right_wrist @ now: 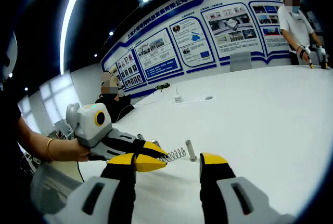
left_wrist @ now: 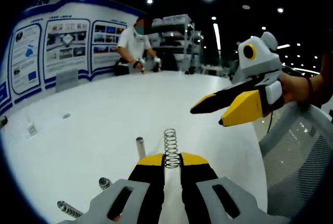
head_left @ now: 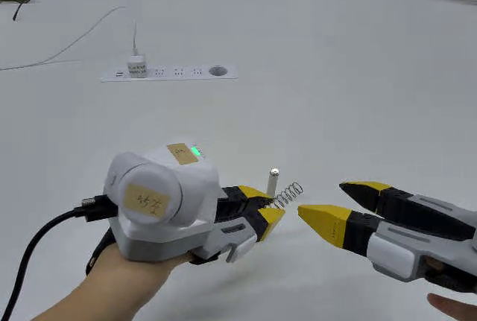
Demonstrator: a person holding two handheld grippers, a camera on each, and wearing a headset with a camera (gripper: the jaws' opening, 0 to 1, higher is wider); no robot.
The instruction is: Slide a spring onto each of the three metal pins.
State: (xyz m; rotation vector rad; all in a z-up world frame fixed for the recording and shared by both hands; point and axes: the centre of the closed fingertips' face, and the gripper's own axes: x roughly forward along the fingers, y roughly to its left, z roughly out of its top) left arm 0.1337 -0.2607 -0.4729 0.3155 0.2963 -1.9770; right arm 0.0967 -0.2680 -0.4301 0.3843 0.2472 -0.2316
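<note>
- My left claw (head_left: 272,203) is pinching one end of a spring (head_left: 288,194), clamped shut on it.
- The spring is sticking out just beside an upright metal pin (head_left: 273,183), toward the white table's (head_left: 335,97) near edge.
- My right claw (head_left: 321,198) is hovering near the spring, jaws spread wide.

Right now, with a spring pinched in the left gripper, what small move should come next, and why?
Probably lift and tilt the left gripper so the free end of the spring comes over the top of the upright pin. The spring is clamped by one end and points out beside the pin, not onto it, and the pin is bare. The right gripper hovers open and empty nearby.
</note>
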